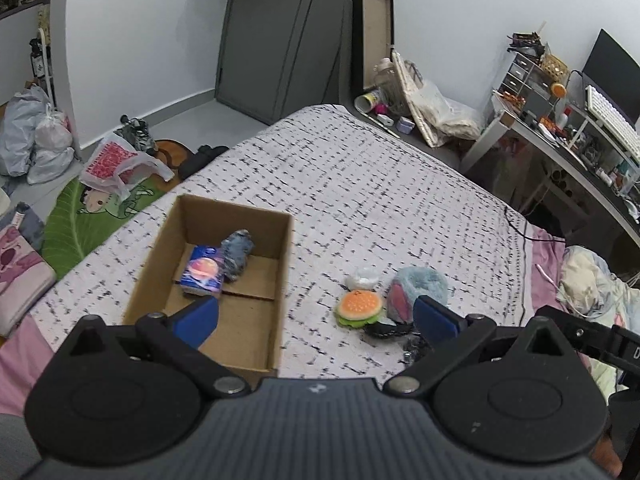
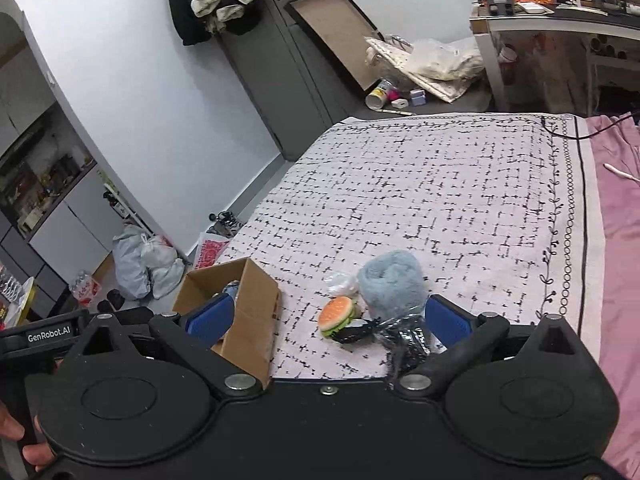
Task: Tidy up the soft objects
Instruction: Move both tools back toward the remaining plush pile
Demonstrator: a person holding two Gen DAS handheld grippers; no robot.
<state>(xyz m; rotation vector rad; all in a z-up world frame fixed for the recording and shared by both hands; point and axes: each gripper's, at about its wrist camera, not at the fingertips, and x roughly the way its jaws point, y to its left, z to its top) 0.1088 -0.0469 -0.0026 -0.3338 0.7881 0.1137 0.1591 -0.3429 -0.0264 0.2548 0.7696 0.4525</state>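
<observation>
A: Item one, far left: cardboard box [image 1: 208, 276], open top, standing on the patterned blanket [image 1: 360, 184]. Contents?

B: Two pieces against its far wall: a blue tissue pack [image 1: 202, 274] and a rolled denim bundle [image 1: 238, 254], touching each other. Judged to be the collecting bin, since soft goods already lie inside.

A: Item two, the left gripper [image 1: 316, 316].

B: Jaws wide apart, nothing between them. One blue finger overlaps the box's near floor in the picture, the other sits just beside the pile. Appears parked between box and pile, ready for either.

A: Item three, the loose pile, right of the box.

B: Burger plush [image 1: 359, 307], a white crumpled bag [image 1: 362, 278] behind it, a fuzzy blue plush [image 1: 416, 292] to the right, a black crinkled wrapper [image 1: 386, 330] in front. All still on the blanket, unsorted, clustered close for short carries.

A: Item four, right gripper [image 2: 326, 322].

B: Likewise spread open, empty, aimed at the same pile.

A: Differences between views?

B: The left wrist view looks down into the box and shows a pink patch on the fuzzy plush. The right wrist view hides most of the box's interior, but shows the wrapper's spread toward the right finger and a hand [image 2: 24, 446] on the handle.
</observation>
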